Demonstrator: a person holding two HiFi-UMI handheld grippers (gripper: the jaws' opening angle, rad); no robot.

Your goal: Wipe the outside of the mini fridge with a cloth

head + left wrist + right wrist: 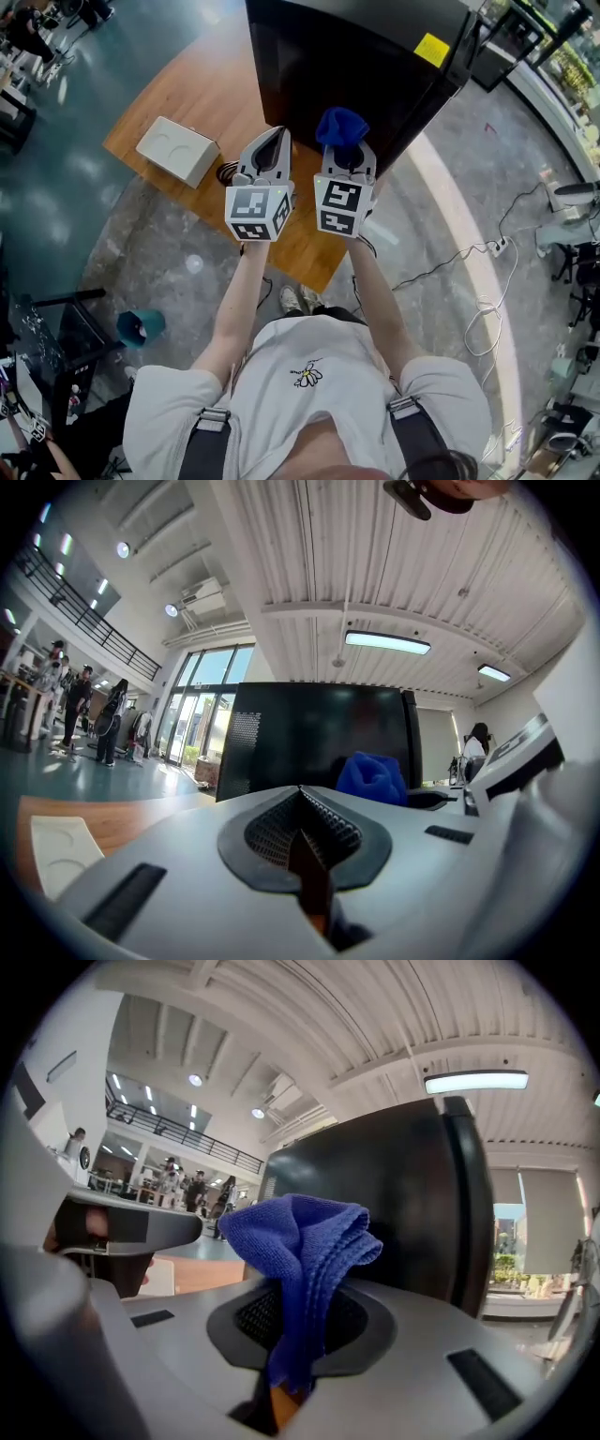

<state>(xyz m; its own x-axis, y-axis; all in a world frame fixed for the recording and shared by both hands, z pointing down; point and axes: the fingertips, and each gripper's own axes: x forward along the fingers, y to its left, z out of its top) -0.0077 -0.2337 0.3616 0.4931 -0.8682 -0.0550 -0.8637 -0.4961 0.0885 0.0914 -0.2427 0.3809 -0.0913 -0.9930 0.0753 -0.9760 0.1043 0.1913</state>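
The right tongs (343, 148) were clamped on the cloth (340, 127). In the right gripper view the jaws of the right tongs (286, 1358) pinched the lower end of the blue cloth (300, 1241), and the rest rose past the tips in a loose, folded bunch. The black fridge (394, 1204) stood close behind the cloth and filled the middle of that view. Whether cloth and fridge touched could not be told.

The left tongs (275, 136) were closed with nothing between them. In the left gripper view the ribbed pads of the left tongs (302, 829) met along a thin seam. Beyond them stood the fridge (309, 733), and the cloth (372, 777) showed just to the right, in front of the fridge's dark face.

From the head view both tongs were held side by side, near each other, pointing forward at the fridge (356, 56). The fridge stood on the far part of a wooden bench (211, 89), with a yellow sticker (432, 50) on its top. The cloth lay over the fridge's near lower edge in that view, at the tip of the right tongs and just right of the left tongs. A white box (178, 150) sat on the bench to the left of the left tongs, apart from them; it also showed low at the left of the left gripper view as the box (56, 850).
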